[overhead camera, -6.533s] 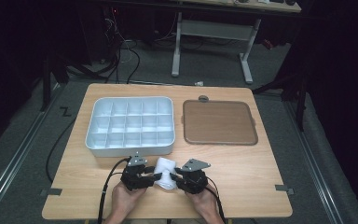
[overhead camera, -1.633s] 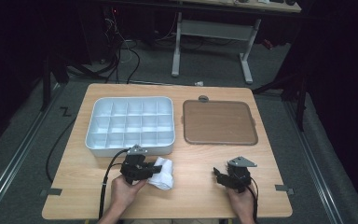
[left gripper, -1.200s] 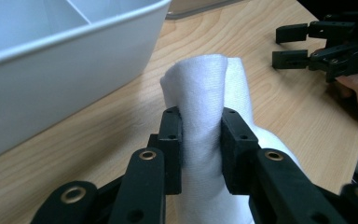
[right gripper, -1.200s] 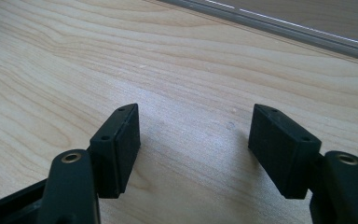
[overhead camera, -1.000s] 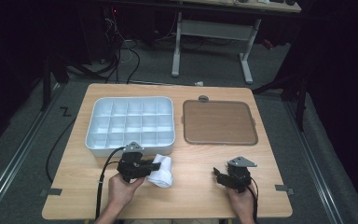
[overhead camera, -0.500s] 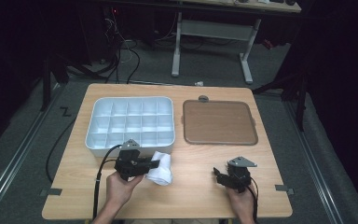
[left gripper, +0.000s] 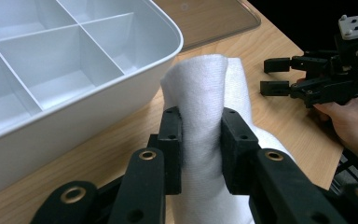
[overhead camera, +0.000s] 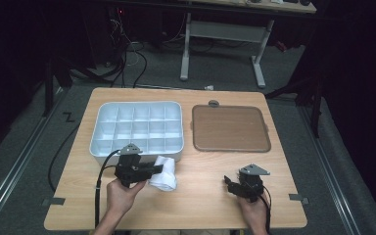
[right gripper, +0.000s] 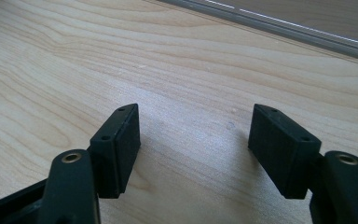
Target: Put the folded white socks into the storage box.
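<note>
Overhead, high view: wooden bench [overhead camera: 205, 196] carries a white divided tray [overhead camera: 137, 128] at left and a brown lid [overhead camera: 229, 128] to its right. Left tongs [overhead camera: 157, 169] sit just in front of the tray's near wall, clamped on a white rolled cloth [overhead camera: 164, 177] that lies on the bench. Right tongs [overhead camera: 229, 184] rest well apart, near the front right; jaw gap hard to read here.

Left gripper view: close-up that the high view lacks. Left tongs [left gripper: 200, 149] partly closed, both pads pressing into the cloth [left gripper: 200, 93], which bulges above them and touches or nearly touches the tray [left gripper: 121, 79] wall. Right tongs [left gripper: 276, 75] show farther off, in a hand [left gripper: 349, 121].

Right gripper view: right tongs [right gripper: 193, 144] spread wide, nothing between them, bare bench [right gripper: 168, 60] below; lid edge [right gripper: 279, 23] at top.
</note>
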Action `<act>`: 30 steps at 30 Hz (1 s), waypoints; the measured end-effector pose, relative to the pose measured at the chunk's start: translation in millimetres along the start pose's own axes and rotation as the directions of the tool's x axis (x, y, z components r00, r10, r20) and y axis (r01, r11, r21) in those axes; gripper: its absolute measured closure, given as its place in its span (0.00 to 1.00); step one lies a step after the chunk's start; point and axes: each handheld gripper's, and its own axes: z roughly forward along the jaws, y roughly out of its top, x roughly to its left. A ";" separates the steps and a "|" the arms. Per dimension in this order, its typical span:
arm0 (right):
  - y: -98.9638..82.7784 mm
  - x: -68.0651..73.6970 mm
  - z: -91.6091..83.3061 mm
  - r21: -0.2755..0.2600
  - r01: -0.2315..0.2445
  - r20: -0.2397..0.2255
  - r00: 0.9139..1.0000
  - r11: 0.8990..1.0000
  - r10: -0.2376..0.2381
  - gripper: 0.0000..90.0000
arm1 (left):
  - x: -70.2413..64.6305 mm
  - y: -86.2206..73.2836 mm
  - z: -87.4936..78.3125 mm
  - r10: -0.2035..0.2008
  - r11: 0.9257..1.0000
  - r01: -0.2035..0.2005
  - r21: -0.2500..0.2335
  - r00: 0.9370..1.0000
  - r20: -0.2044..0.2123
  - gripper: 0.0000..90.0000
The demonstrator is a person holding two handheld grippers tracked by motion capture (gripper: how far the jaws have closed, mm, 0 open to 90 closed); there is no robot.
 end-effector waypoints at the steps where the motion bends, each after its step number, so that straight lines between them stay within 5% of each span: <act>1: 0.0 0.0 0.0 0.000 0.000 0.000 1.000 1.000 0.000 0.38 | -1.2 1.6 -1.1 0.001 1.000 -0.001 -0.005 1.000 -0.001 0.81; 30: 0.0 0.1 -0.2 0.002 -0.005 -0.001 1.000 1.000 0.005 0.38 | -1.3 26.8 -12.9 -0.005 0.999 0.005 -0.045 1.000 -0.002 0.81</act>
